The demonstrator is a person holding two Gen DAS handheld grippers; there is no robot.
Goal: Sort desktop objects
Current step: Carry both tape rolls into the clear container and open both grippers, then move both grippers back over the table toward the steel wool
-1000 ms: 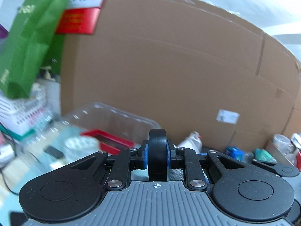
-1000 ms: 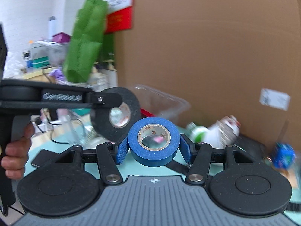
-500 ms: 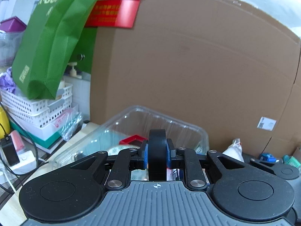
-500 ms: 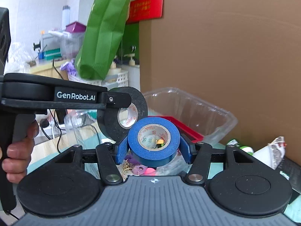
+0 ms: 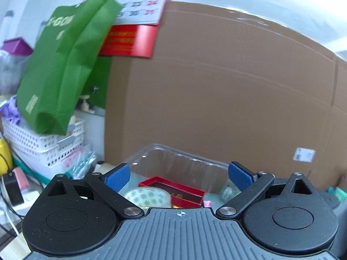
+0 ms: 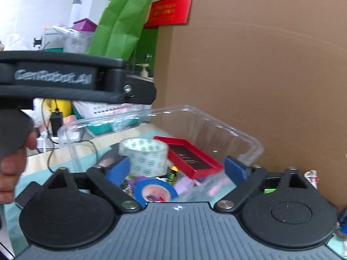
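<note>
A clear plastic bin [image 6: 243, 136] stands in front of a big cardboard box. In it lie a patterned white tape roll [image 6: 144, 156], a red flat box [image 6: 190, 157] and a blue tape roll [image 6: 155, 191]. My right gripper [image 6: 176, 170] is open and empty above the bin, the blue roll just below it. My left gripper [image 5: 179, 175] is open and empty over the same bin [image 5: 173, 158]; the white roll [image 5: 149, 198] and red box [image 5: 173, 191] show between its fingers. The black tape roll is out of sight. The left gripper's body [image 6: 65, 80] fills the right view's left side.
The cardboard box [image 5: 227, 108] forms a wall right behind the bin. A green bag [image 5: 63, 73] hangs at the left over white baskets [image 5: 39, 147]. A calendar [image 5: 132, 10] hangs above. Cables and a charger [image 5: 10, 190] lie at the far left.
Both grippers have opened. The blue roll has dropped from the right gripper into the bin; the black roll has left the left gripper and is no longer seen.
</note>
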